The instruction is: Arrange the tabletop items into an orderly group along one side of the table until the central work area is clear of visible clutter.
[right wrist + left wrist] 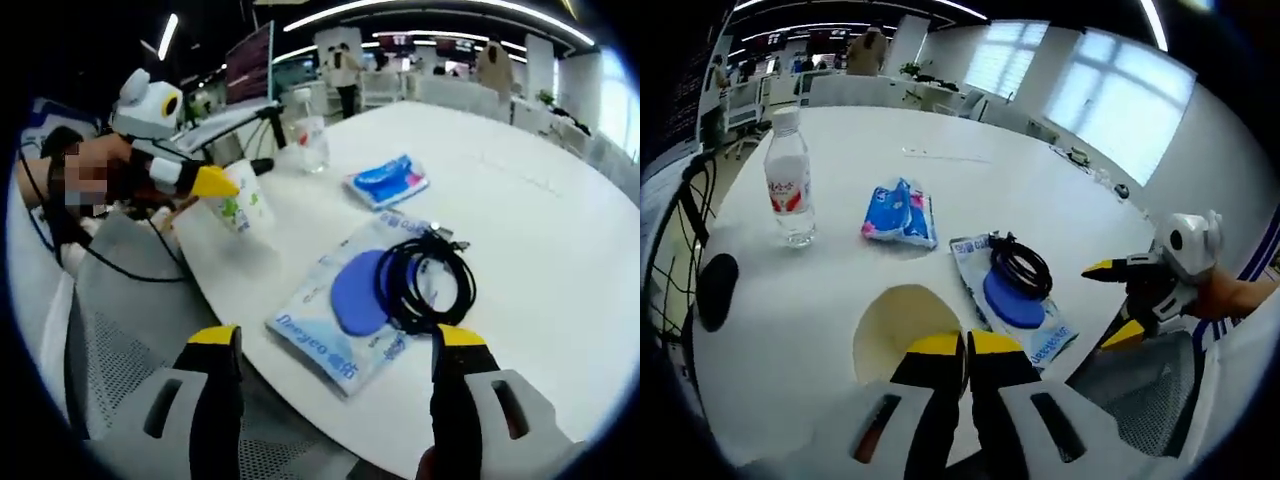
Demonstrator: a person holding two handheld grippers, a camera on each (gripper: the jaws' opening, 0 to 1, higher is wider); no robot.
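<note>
**Tidying barely begun**

Our left gripper is clamped on a paper cup at the near edge. Our right gripper hangs open before the packet bearing a coiled cable. Farther off, the tissue pack and water bottle lie scattered, ungrouped.

Each claw has pale grey-white jaw bodies with dark slot-shaped recesses, black inner arms and bright yellow tips. The left claw rises at 6 o'clock in the left gripper view; the right claw does likewise in its own view. Black cables trail by the left claw at 9 o'clock in the right gripper view.
</note>
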